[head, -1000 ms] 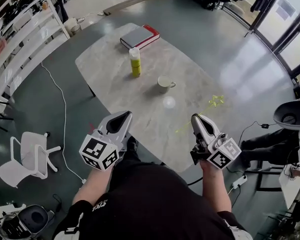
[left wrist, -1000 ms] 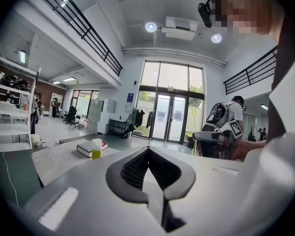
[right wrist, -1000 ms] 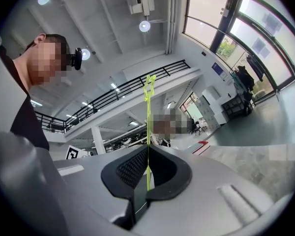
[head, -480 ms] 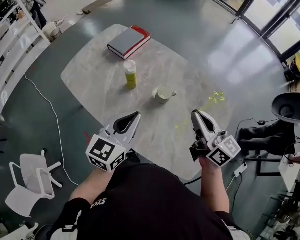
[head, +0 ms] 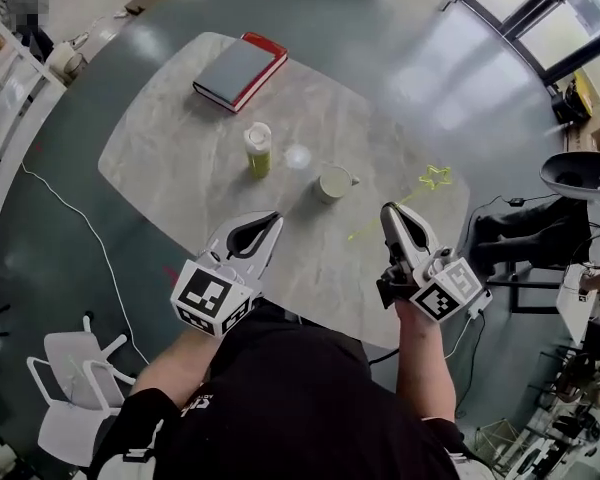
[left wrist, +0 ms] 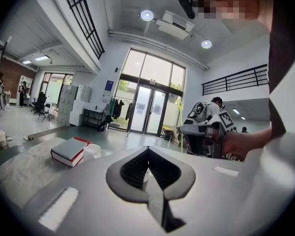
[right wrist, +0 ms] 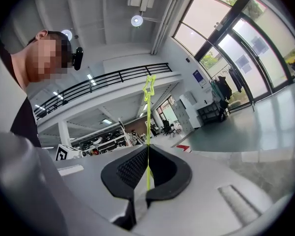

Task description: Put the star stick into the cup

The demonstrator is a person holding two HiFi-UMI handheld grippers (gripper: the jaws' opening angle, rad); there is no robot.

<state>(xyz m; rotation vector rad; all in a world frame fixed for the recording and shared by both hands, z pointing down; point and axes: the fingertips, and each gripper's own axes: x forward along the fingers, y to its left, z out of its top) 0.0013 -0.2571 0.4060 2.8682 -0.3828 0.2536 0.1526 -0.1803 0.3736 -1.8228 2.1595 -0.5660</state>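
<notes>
The star stick point(head: 420, 189) is a thin yellow-green rod with a star at its end. My right gripper point(head: 389, 212) is shut on the rod partway along it, right of the pale cup point(head: 332, 182) and above the table. In the right gripper view the rod point(right wrist: 148, 127) rises from between the closed jaws point(right wrist: 147, 154), star on top. My left gripper point(head: 274, 218) is shut with nothing in it, near the table's front edge; its tips point(left wrist: 147, 150) meet in the left gripper view.
A yellow-green bottle with a white cap point(head: 258, 149) stands left of the cup. A grey book with a red spine point(head: 238, 70) lies at the far end of the marble table point(head: 170, 168). A white chair point(head: 80, 388) stands on the floor at left.
The head view has swung, so the table sits further left. My right gripper, still holding the stick, has come slightly closer to the cup. The left gripper has edged forward.
</notes>
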